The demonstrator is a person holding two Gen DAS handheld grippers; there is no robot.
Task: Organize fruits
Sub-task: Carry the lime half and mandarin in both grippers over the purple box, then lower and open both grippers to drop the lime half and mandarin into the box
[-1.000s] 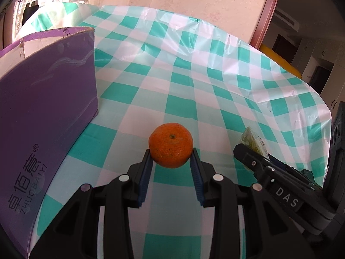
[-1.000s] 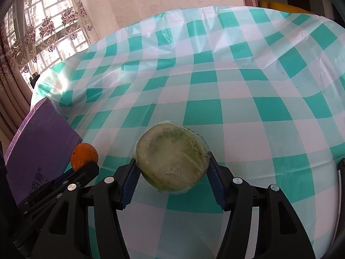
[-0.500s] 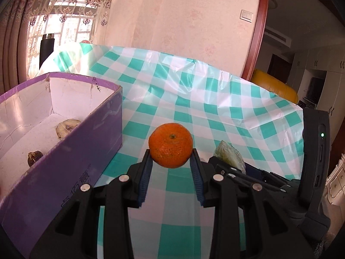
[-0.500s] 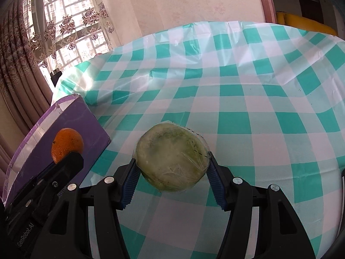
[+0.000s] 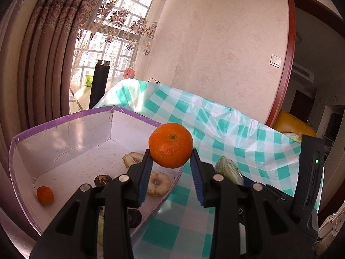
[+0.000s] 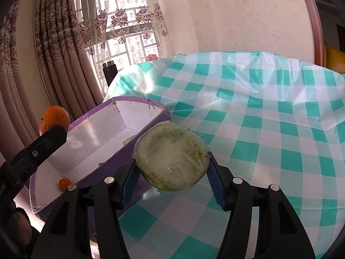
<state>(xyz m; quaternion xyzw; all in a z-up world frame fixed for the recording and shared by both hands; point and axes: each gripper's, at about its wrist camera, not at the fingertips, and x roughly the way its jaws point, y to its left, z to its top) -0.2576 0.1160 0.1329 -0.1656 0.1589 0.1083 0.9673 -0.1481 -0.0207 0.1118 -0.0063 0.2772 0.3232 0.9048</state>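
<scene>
Checked tablecloth (image 6: pixel 269 116) below, the left gripper (image 5: pixel 171 167) clamps a firm mandarin (image 5: pixel 170 148) at its sides; the right gripper (image 6: pixel 172 172) pinches a slippery (cling-wrapped) melon half (image 6: pixel 171 158) near the purple box (image 6: pixel 120 157).

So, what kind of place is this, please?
Most likely a room in a home, perhaps a dining area. A table under a checked cloth, a window with flowered lace and heavy curtains, a wall switch beside a wooden door frame, and a yellow sofa beyond it all suggest this.

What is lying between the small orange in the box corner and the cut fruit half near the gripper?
In the left wrist view, a dark round fruit lies between the small orange and the cut half.
</scene>
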